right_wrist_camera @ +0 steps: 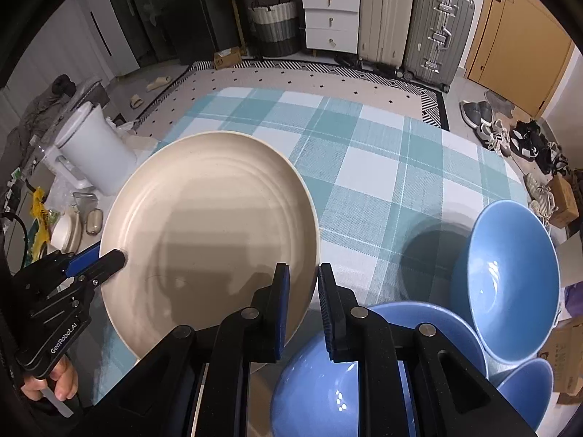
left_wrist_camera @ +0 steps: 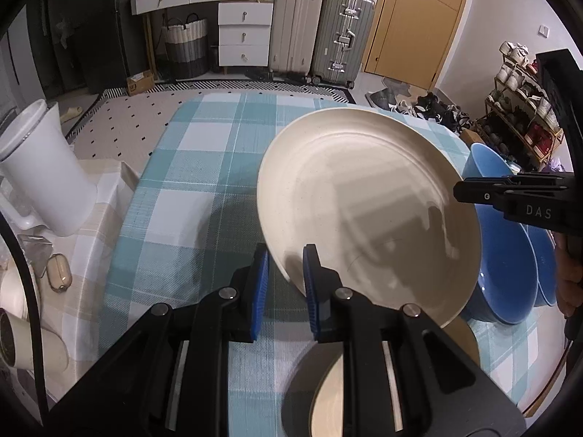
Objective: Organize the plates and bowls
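both hand-held grippers hold one cream plate (left_wrist_camera: 364,211) clear above the worktop (left_wrist_camera: 204,167), which wears a teal check cloth. the left hand-held gripper (left_wrist_camera: 286,284) is closed narrow on the plate's near-left rim, its blue pads on either side of the edge. the right hand-held gripper (right_wrist_camera: 304,309) is likewise clamped narrow on the rim at the opposite side. the plate hangs tilted, its face turned toward the cameras.

a second plate (left_wrist_camera: 328,393) lies flat on the worktop under the left gripper, near the front edge. blue bowls (right_wrist_camera: 506,287) crowd the right edge, one tipped on its side, others nested low by the right gripper.

the plate looks stiff, glazed and smooth, so likely slippery under the pads and breakable if dropped. it seems moderately heavy for a rim pinch, which is probably why two grips on opposite edges suit it. the rim is the only place thin enough to pinch. setting it down onto the other plate would want it levelled first, then lowered gently to avoid chipping.
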`<state>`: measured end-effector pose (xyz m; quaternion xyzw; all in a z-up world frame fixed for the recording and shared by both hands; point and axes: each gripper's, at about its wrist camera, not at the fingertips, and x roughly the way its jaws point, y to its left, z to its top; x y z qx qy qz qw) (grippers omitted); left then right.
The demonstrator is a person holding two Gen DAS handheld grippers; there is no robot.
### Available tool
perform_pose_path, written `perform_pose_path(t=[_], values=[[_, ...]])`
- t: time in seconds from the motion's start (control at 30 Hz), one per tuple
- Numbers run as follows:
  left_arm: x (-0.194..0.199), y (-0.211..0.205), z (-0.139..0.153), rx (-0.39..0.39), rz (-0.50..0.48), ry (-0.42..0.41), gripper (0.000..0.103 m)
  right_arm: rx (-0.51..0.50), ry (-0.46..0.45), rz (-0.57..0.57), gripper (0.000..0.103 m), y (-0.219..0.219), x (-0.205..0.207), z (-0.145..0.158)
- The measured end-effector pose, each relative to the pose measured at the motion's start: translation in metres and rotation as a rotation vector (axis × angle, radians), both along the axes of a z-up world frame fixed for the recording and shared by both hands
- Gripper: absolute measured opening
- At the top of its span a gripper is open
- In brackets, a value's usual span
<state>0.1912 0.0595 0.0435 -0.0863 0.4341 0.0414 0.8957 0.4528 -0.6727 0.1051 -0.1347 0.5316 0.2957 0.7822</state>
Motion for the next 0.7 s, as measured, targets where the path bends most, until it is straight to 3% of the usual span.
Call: perform_pose_path(t=[0.7], values=[[-0.073,-0.031,0.048,0.038,-0.004,-0.068,0.016,0.075,-0.063,0.000,0.017,-0.028,-0.052,0.039]])
